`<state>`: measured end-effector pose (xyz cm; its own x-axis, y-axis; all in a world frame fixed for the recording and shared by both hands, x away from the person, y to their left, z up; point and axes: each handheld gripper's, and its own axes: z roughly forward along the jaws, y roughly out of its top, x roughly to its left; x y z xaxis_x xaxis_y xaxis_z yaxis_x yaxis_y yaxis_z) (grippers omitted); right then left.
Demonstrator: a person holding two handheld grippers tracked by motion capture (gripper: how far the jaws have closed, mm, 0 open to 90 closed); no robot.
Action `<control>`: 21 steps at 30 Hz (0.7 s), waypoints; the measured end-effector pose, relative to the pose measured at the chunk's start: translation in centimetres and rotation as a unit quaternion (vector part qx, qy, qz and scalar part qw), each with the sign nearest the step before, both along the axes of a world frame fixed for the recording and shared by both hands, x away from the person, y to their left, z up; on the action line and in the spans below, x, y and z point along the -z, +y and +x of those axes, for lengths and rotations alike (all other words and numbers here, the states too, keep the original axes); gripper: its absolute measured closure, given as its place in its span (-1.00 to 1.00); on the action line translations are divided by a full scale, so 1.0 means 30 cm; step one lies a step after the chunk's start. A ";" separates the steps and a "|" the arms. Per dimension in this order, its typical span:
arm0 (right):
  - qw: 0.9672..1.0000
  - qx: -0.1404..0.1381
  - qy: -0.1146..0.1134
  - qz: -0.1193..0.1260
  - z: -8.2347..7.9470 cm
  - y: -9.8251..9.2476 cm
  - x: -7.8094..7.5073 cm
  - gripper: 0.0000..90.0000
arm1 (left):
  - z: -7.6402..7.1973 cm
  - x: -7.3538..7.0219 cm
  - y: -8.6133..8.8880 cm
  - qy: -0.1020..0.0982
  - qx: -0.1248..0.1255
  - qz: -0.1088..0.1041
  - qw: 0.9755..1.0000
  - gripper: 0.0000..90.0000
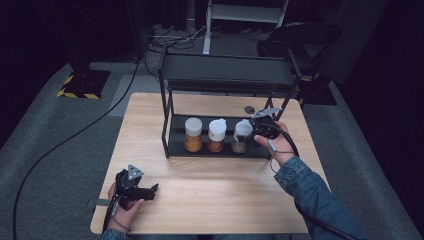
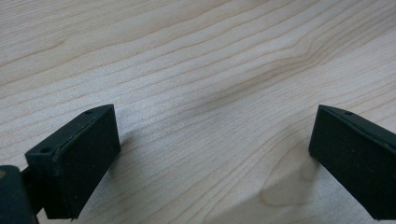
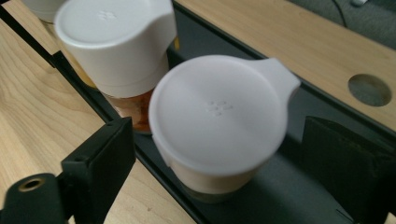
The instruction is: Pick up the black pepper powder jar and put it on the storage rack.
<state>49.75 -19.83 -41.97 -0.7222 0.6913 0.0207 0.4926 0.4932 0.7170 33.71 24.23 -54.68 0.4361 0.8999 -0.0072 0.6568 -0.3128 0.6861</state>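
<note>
No readable text, labels, brand names or numbers anywhere here. Closest things to a mark: a little cluster of raised dots on top of the near jar's white lid, same again on the lid behind it, and yellow-and-black hazard stripes on the edge of a black base plate on the floor.
</note>
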 end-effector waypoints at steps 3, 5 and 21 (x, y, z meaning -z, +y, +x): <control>1.000 -0.001 -0.007 0.004 -0.022 -0.013 -0.024 -0.79 | 0.000 0.000 -0.001 -0.001 -0.001 -0.001 1.000 -0.96; 1.000 -0.002 -0.012 0.006 -0.037 -0.021 -0.039 -0.80 | 0.000 0.000 0.000 0.000 0.000 0.000 1.000 -0.96; 0.999 -0.013 -0.045 0.020 -0.179 -0.091 -0.159 -0.80 | 0.000 0.000 -0.001 -0.001 -0.001 -0.001 1.000 -0.96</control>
